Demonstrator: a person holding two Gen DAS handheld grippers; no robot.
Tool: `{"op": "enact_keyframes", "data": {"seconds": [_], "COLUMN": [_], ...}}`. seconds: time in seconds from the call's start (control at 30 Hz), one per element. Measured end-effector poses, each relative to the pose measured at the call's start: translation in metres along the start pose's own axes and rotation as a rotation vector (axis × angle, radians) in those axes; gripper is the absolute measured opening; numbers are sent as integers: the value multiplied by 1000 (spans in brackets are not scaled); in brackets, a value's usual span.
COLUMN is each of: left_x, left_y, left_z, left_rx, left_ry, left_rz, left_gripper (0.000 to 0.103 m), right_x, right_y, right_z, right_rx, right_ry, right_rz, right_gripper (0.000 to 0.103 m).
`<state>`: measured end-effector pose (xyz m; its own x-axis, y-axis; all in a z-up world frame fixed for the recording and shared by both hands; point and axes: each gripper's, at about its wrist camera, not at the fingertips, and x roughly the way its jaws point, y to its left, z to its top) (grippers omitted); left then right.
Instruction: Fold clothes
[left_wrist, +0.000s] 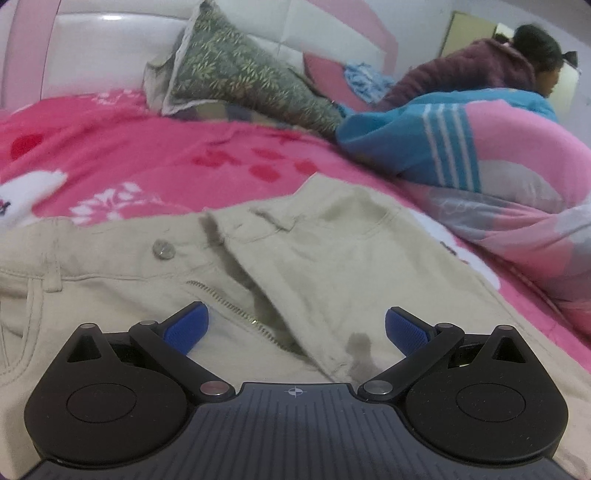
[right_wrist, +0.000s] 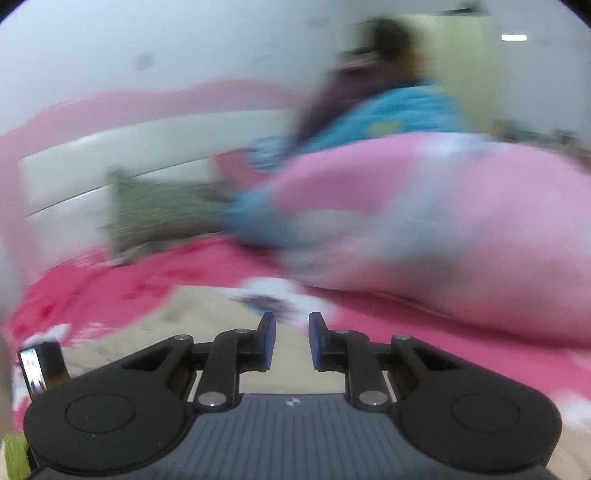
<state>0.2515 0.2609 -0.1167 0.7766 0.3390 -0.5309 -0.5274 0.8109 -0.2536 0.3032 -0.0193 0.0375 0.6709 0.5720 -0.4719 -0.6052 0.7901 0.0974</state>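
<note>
Trousers (left_wrist: 303, 266): spread flat on the bed (left_wrist: 155, 155), fly undone, centre frame; no fold visible.
Left hand-held gripper (left_wrist: 295, 326): jaws wide, empty.
Right hand-held gripper (right_wrist: 291, 341): jaws narrowly parted, empty.

The left gripper (left_wrist: 295, 326) is being shown as a matte black body with a ribbed dark grey centre plate, on which a small white crosshair mark is printed. Two round black housings are being flanked by black linkage arms, which are pinned with silver rivets. Blue textured pads (left_wrist: 186, 326) are being carried on the finger ends. The right gripper (right_wrist: 291, 341) is being seen with the same build: black housings, silver rivets, ribbed grey plate, crosshair mark, and blue-faced fingers (right_wrist: 267, 341). Its details are being softened by blur.
</note>
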Motion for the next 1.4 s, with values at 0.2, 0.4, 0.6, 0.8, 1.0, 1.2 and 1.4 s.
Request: {"op": "enact_keyframes", "data": {"seconds": [0.2,0.4,0.6,0.8,1.0,1.2,1.4], "left_x": [5,6,4,7,6,6,8], "left_y": [2,3,9,4,4,8,6], "left_z": [-1,-1,0,-1,-2,-1,-1], "left_rx": [-4,-5,-39,-20,-15,-35,-27], "left_ry": [27,38,51,45,42,42,43], "left_rz": [17,13,2,22,26,19,32], "left_gripper": [103,103,103,103,103,103,103], "right_x": [230,336,327,384,392,370,388], "right_y": [60,60,49,80,78,78,108], "right_z": [9,-1,23,16,13,30,7], "right_rx": [-133,-64,78,59,117,186,39], "right_ry": [248,323,283,476,369,357,389], "right_rz": [151,45,67,203,211,373,307], "right_gripper": [18,13,15,16,14,17,33]}}
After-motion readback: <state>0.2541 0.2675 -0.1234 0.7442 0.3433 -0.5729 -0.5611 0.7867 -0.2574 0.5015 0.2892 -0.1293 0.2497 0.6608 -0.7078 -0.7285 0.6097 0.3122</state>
